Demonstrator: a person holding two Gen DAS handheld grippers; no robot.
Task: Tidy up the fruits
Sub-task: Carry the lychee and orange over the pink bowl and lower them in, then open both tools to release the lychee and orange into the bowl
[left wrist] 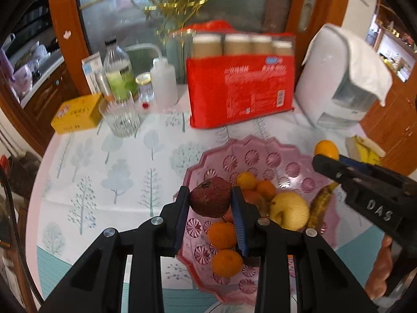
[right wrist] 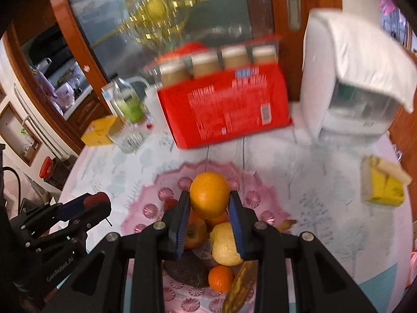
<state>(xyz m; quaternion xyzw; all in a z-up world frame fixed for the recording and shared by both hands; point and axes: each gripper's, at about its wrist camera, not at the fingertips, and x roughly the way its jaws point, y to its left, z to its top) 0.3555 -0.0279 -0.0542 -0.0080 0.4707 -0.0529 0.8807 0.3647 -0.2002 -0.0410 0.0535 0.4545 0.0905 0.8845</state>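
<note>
— Fruit first: what is pinched by each pair of tongs?

— A dark red, rough-skinned round fruit [left wrist: 210,197] is clamped between the blue pads of the left tongs [left wrist: 210,200], its stem end tilted up and to the left. A large round orange [right wrist: 209,194] is clamped in the right tongs [right wrist: 209,203]. Both are held above the pink scalloped cut-glass plate [left wrist: 263,154] on the tree-patterned worktop [left wrist: 104,172].

— And inside the plate?

— Small tangerines [left wrist: 226,262], a yellow pear-like fruit [left wrist: 288,210] and a browned banana [left wrist: 321,203] are seen, the banana's long axis running up towards the right in the left view.

— Any writing?

— "DAS" is read on the right tongs' black body in the left view; part of a word is made out on the left tongs' body in the right view. The print on the red package of paper cups [left wrist: 241,83] and on the yellow box [left wrist: 77,113] is too blurred to read.

— What differs between views?

— A dark avocado-like fruit [right wrist: 187,270] and a reddish apple [right wrist: 194,230] are shown only by the right camera; a white squeeze bottle [left wrist: 164,83] and a small jar [left wrist: 144,87] only by the left.
</note>
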